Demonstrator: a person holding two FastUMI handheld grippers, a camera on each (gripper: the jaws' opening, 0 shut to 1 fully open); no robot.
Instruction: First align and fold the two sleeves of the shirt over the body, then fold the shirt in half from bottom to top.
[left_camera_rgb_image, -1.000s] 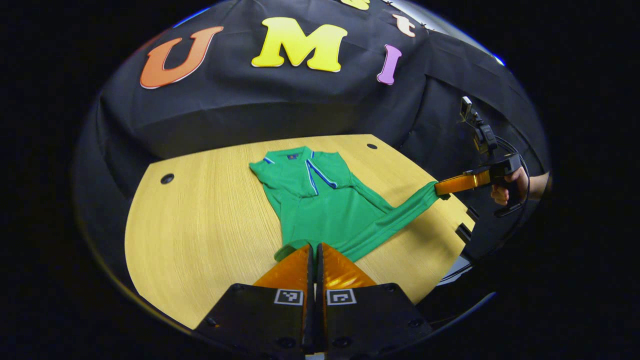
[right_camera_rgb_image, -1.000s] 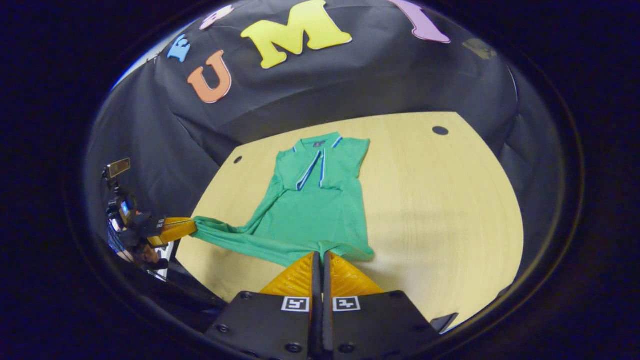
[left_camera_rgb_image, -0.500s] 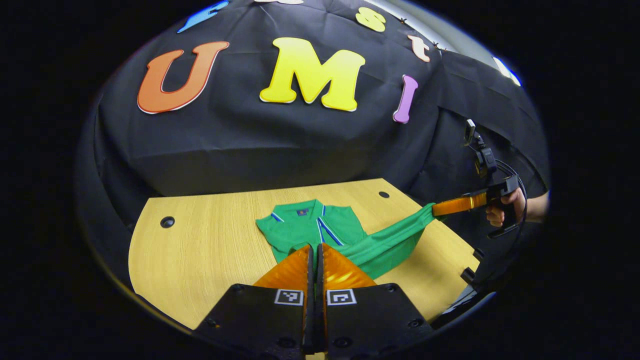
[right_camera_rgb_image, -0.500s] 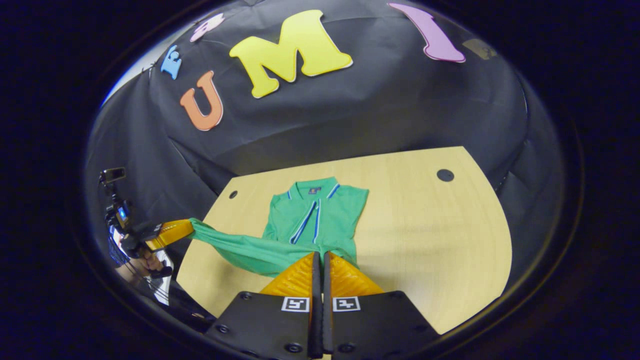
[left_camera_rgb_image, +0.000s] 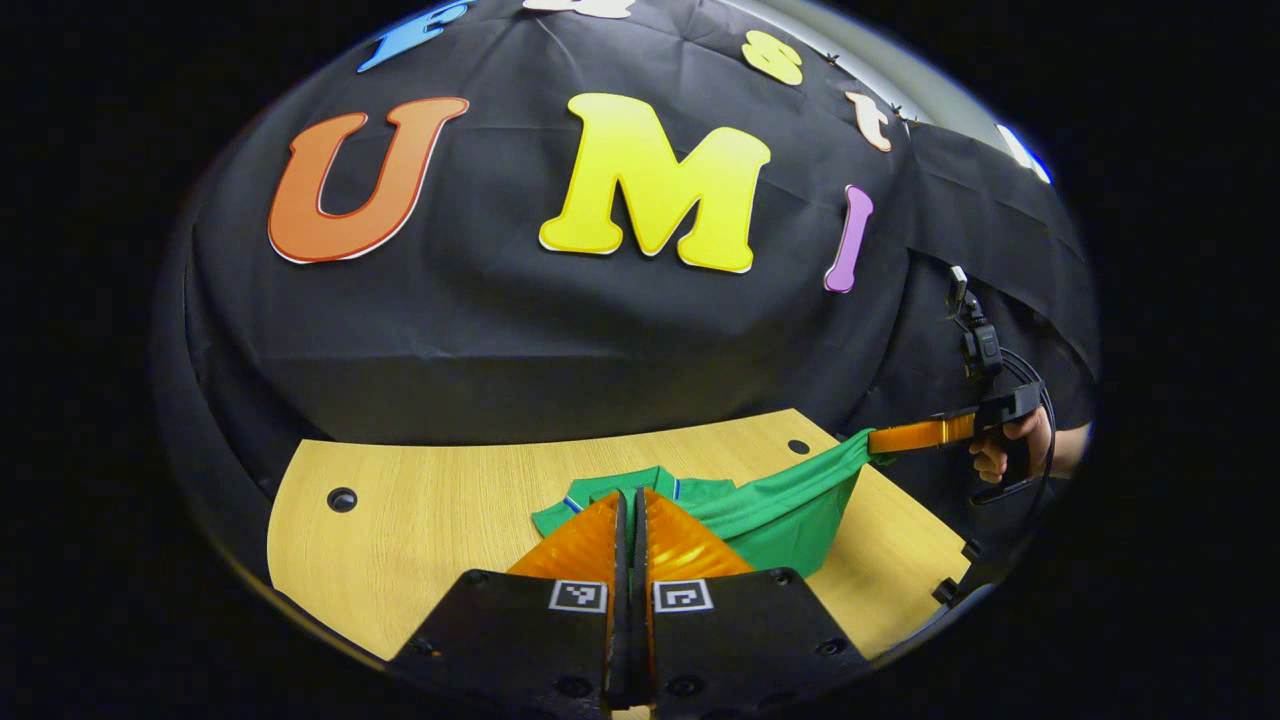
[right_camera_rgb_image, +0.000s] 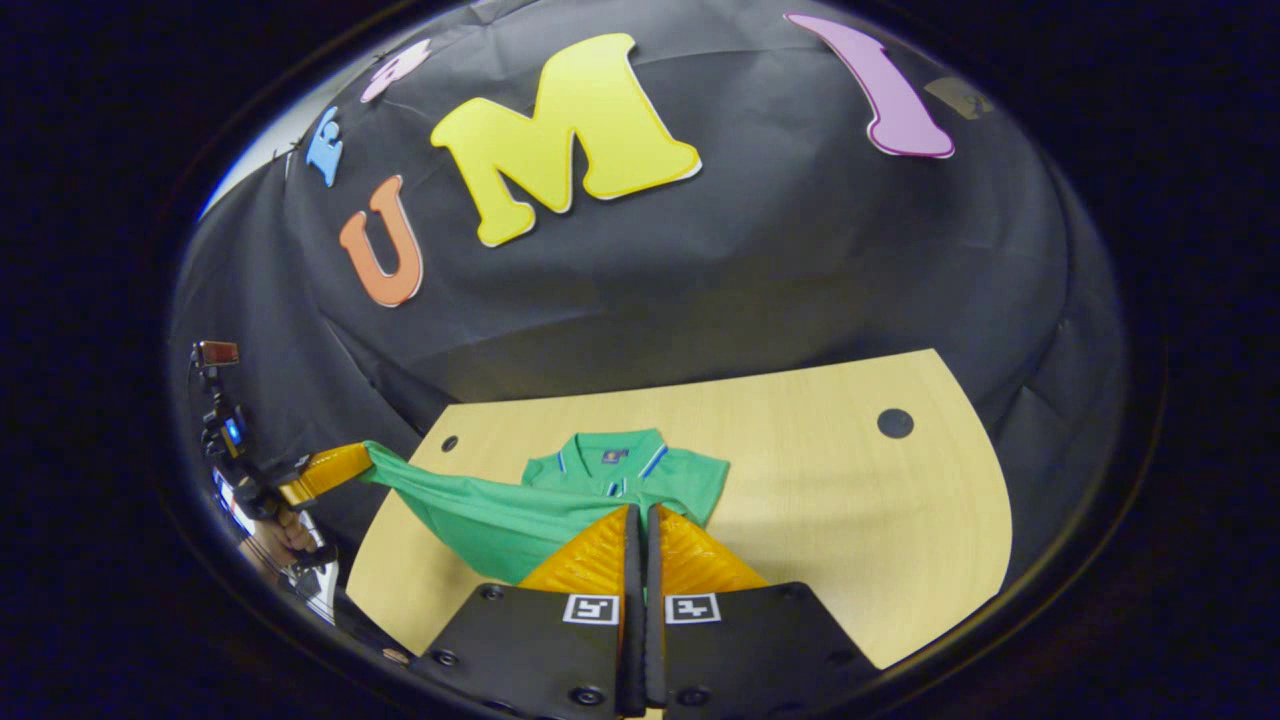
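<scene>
Nearest me, my left claw (left_camera_rgb_image: 630, 500) and right claw (right_camera_rgb_image: 640, 515) are each clenched on the hem of the green shirt (right_camera_rgb_image: 560, 500), lifted above the near edge of the table (right_camera_rgb_image: 850, 520). Soft, light cloth sags between them. Farther off, its collar (right_camera_rgb_image: 615, 450) lies mid-table. Corner grips look best.

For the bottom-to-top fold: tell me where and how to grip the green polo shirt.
Grip the green polo shirt at its hem corners, coming from the near edge of the wooden table, because the collar lies at the far end. Both tongs appear shut on that hem, raised.
</scene>
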